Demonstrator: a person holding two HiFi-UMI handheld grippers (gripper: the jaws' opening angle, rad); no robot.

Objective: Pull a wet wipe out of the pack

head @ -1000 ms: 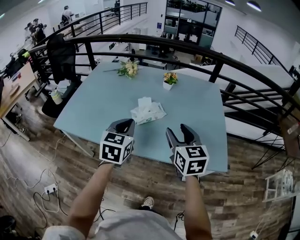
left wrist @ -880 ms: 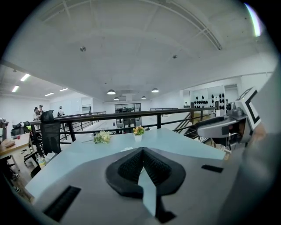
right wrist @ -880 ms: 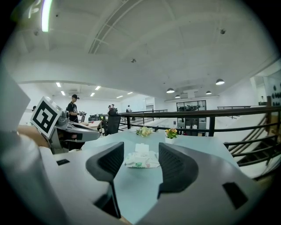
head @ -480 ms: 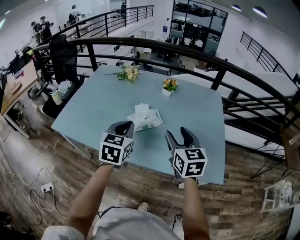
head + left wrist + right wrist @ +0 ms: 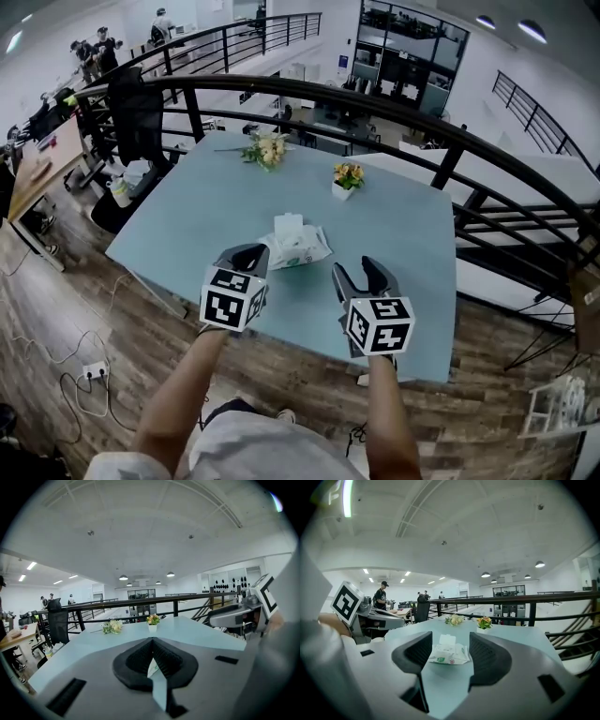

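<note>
— Where was the wet wipe pack [image 5: 298,246]?
— Flat on the blue table [image 5: 403,220], near its middle, just beyond both grippers and touching neither.
— And the jaws?
— The left gripper [image 5: 251,251] had its jaws pressed together, empty. The right gripper [image 5: 359,272] had its jaws apart, with the pack farther off between them.

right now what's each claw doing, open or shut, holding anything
Left claw: shut, holding nothing.
Right claw: open and empty; the wet wipe pack lies ahead of it, untouched.
</note>
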